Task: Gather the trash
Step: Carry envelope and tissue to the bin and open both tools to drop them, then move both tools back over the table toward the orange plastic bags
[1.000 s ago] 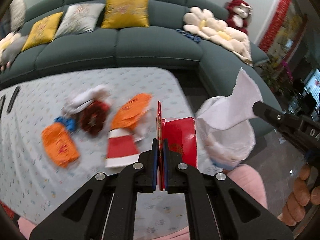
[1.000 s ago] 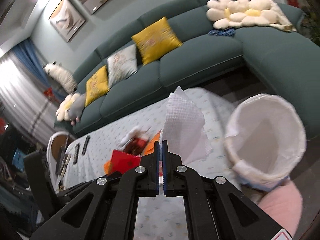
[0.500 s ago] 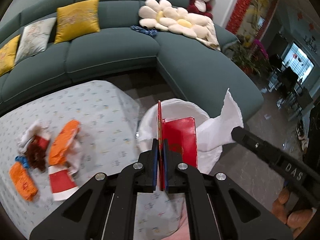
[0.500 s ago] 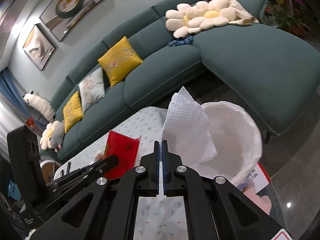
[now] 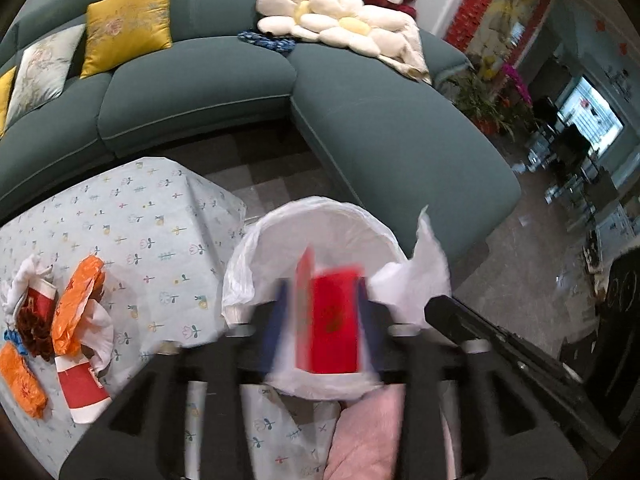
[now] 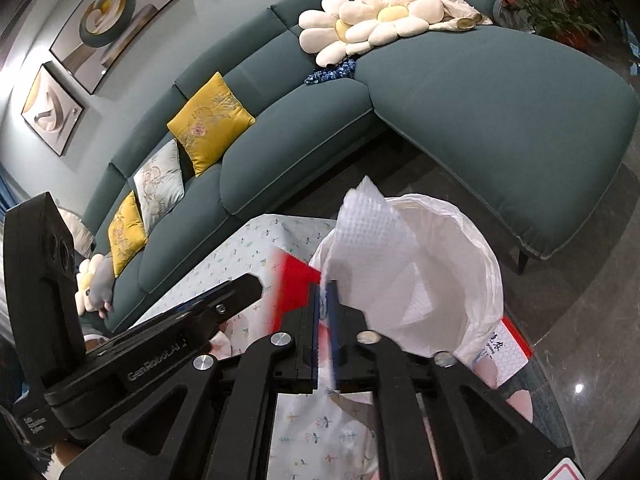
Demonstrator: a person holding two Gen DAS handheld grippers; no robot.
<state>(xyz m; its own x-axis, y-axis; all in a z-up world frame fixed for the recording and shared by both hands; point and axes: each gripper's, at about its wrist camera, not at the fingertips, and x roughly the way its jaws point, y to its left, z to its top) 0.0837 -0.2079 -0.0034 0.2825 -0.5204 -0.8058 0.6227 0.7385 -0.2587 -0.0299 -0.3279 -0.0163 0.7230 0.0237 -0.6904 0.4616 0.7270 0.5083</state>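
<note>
Red card [image 5: 334, 322] loose between opening left gripper [image 5: 322, 308], over white-lined bin [image 5: 320, 216].

Black angular left tongs [image 5: 322, 312] and right tongs [image 6: 326, 312], blue pads, silver screws (white "GenRobot.AI" lettering on the left).
</note>
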